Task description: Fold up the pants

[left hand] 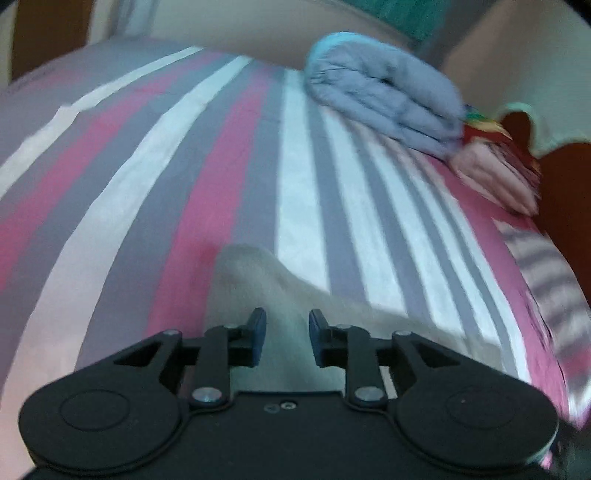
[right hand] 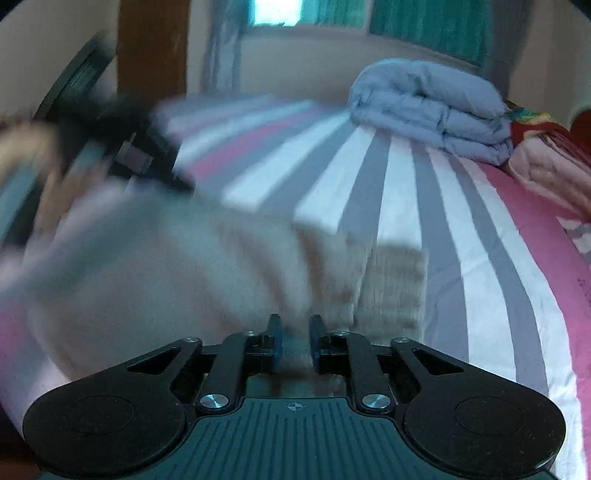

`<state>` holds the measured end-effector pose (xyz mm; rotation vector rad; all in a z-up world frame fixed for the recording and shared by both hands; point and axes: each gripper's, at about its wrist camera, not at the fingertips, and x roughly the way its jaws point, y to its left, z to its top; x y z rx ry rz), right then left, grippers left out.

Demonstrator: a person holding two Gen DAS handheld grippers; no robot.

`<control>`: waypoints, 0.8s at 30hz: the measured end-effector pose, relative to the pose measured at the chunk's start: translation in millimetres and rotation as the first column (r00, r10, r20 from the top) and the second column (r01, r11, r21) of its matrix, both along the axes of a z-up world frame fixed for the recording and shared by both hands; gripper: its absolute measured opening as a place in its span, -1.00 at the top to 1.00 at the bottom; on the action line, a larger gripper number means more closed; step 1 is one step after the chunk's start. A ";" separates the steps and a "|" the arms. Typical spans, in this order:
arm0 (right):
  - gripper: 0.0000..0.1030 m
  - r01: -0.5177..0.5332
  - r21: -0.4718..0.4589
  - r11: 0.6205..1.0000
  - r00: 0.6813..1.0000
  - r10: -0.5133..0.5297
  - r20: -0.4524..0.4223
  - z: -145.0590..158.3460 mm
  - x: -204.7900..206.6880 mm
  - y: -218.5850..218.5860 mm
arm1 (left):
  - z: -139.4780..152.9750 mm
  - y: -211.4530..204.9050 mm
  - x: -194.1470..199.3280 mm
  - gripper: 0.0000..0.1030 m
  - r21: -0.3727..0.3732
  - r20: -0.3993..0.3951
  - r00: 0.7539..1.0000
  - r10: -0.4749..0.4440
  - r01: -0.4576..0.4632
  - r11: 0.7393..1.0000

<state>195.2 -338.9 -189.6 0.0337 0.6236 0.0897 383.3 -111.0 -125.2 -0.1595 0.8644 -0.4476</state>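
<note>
Cream ribbed pants (right hand: 229, 280) lie spread on the striped bedsheet (right hand: 461, 258), blurred towards the left. My right gripper (right hand: 295, 347) hovers low over their near edge. Its blue pads stand apart, and nothing is pressed between them. In the left wrist view a raised fold of the pants (left hand: 255, 273) runs down between the blue pads of my left gripper (left hand: 286, 339). Those pads show a clear gap and do not pinch the cloth. A hand (right hand: 22, 155) holds the left gripper (right hand: 173, 177), smeared by motion, over the pants' far left part.
A folded blue-grey quilt (right hand: 432, 107) (left hand: 384, 103) and a pink folded blanket (right hand: 546, 173) (left hand: 491, 173) sit at the bed's far right. A wall, a wooden post (right hand: 151, 48) and a window (right hand: 275, 11) stand behind the bed.
</note>
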 end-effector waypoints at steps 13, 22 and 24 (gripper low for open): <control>-0.26 -0.046 -0.108 0.993 0.998 0.043 -0.038 -31.1 -32.6 22.6 | -25.9 6.9 -98.4 0.58 0.146 0.018 0.999 -0.040 0.037 0.989; -0.41 0.065 -0.052 0.997 0.995 -0.069 -0.077 -4.8 8.3 5.8 | -32.8 -4.5 -112.2 -0.01 0.208 0.012 0.998 -0.062 0.058 0.976; -0.50 0.048 -0.131 0.990 0.989 -0.065 -0.136 -27.0 12.7 7.7 | -27.3 -2.5 -114.0 0.00 0.201 0.012 0.999 -0.052 0.049 0.978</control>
